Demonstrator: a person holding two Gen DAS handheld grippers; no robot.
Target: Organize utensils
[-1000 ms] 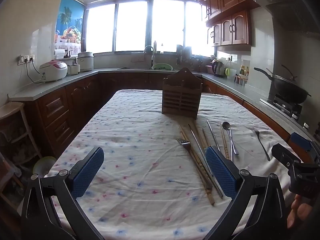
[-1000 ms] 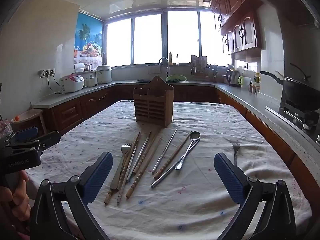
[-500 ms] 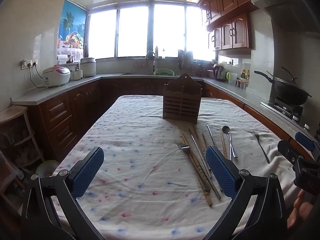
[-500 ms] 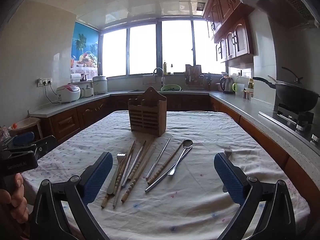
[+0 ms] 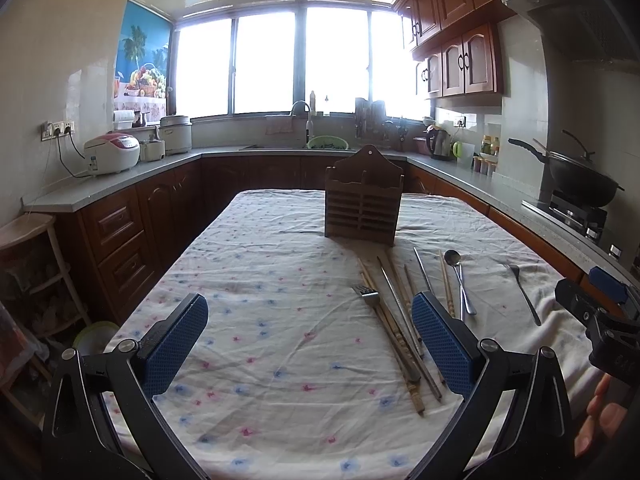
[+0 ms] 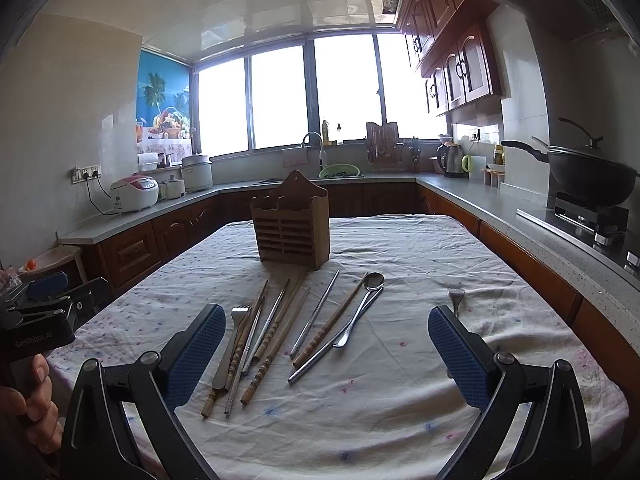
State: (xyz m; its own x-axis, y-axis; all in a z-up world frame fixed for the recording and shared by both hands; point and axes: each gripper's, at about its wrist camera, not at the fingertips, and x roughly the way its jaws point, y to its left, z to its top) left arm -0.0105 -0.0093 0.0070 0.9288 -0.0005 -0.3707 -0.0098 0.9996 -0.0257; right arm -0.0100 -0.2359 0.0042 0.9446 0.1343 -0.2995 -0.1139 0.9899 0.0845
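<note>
Both tools, left tool and right tool, hang wide open and empty over the cloth-covered counter, where fork, chopsticks and spoon lie before the wooden holder.

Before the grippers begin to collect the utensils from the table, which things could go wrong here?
1. The chopsticks and the left fork lie crossed in one tight bunch, so jaws closing on one may drag its neighbours.
2. The tablecloth is wrinkled; thin flat pieces like the spoon may be hard to pinch without catching cloth.
3. The wooden holder stands free, so a push while inserting might tip it.
</note>
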